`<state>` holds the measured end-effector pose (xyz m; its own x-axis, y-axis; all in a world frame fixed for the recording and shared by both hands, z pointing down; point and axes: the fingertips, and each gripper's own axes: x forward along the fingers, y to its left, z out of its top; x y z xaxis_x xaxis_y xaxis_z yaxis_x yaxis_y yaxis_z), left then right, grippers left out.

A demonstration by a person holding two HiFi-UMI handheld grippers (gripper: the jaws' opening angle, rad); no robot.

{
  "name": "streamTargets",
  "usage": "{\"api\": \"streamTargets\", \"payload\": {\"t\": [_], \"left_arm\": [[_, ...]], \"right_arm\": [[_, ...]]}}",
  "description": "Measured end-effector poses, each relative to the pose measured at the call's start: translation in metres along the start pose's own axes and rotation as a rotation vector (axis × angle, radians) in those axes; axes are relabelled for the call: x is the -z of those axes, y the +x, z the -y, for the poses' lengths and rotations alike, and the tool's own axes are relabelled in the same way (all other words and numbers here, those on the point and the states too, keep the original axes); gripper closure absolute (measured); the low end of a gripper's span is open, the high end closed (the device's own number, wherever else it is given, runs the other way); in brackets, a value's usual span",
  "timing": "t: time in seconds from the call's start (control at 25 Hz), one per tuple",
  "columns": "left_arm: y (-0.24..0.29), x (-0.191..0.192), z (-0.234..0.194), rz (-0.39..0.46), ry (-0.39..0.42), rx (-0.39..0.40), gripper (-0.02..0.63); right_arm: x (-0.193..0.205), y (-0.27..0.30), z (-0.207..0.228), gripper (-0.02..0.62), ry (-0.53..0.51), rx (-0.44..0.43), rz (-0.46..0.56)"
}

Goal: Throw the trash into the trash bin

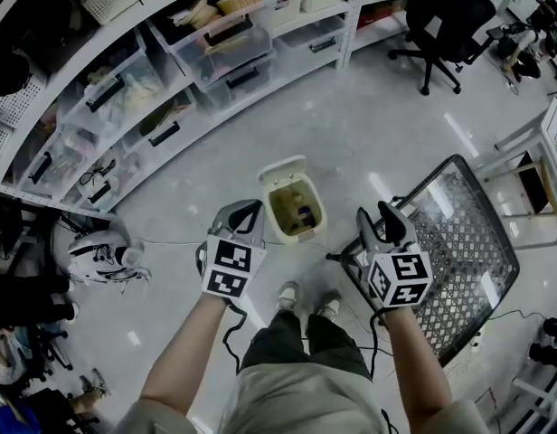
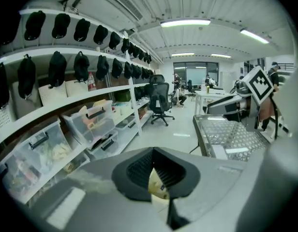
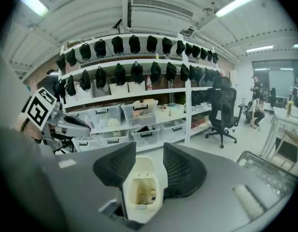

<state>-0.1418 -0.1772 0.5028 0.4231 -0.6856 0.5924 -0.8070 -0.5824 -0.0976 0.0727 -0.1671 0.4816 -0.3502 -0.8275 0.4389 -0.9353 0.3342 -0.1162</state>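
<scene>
A cream trash bin [image 1: 280, 220] stands on the floor with its lid [image 1: 283, 168] flipped up, and trash [image 1: 301, 213] lies inside. Both grippers hang high above it, one on each side. My left gripper [image 1: 245, 213] has its fingertips together and holds nothing. In the left gripper view its pads [image 2: 139, 170] meet at the far end [image 2: 153, 151], with the bin [image 2: 156, 187] showing through the wedge beneath. My right gripper [image 1: 380, 220] is open and empty. In the right gripper view [image 3: 149, 151] the bin [image 3: 143, 187] shows far below between the spread pads.
White shelving with clear storage boxes [image 1: 170, 80] runs along the back left. A metal mesh table [image 1: 459, 224] stands at my right, and a black office chair [image 1: 446, 16] is beyond it. My shoes [image 1: 301, 301] are just in front of the bin. A white device [image 1: 98, 251] and a cable lie on the floor at left.
</scene>
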Motion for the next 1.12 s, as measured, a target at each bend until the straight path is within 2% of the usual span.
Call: {"api": "streamTargets", "payload": {"t": [0.32,0.56,0.8,1.12], "left_arm": [[-0.054,-0.086,0.024,0.126,0.087,-0.012,0.603],[-0.097,-0.147,0.048,0.242,0.173,0.006,0.603],[-0.122,-0.181,0.080,0.318,0.210,0.048,0.603],[-0.128,-0.214,0.122,0.371,0.263,0.093,0.603]], "right_arm": [[-0.084,-0.102,0.006,0.414,-0.020,0.039,0.183],[-0.123,-0.169,0.016,0.413,0.017,0.085,0.296],[-0.135,-0.229,0.024,0.410,0.026,0.159,0.353],[-0.127,-0.266,0.043,0.410,0.032,0.215,0.337]]}}
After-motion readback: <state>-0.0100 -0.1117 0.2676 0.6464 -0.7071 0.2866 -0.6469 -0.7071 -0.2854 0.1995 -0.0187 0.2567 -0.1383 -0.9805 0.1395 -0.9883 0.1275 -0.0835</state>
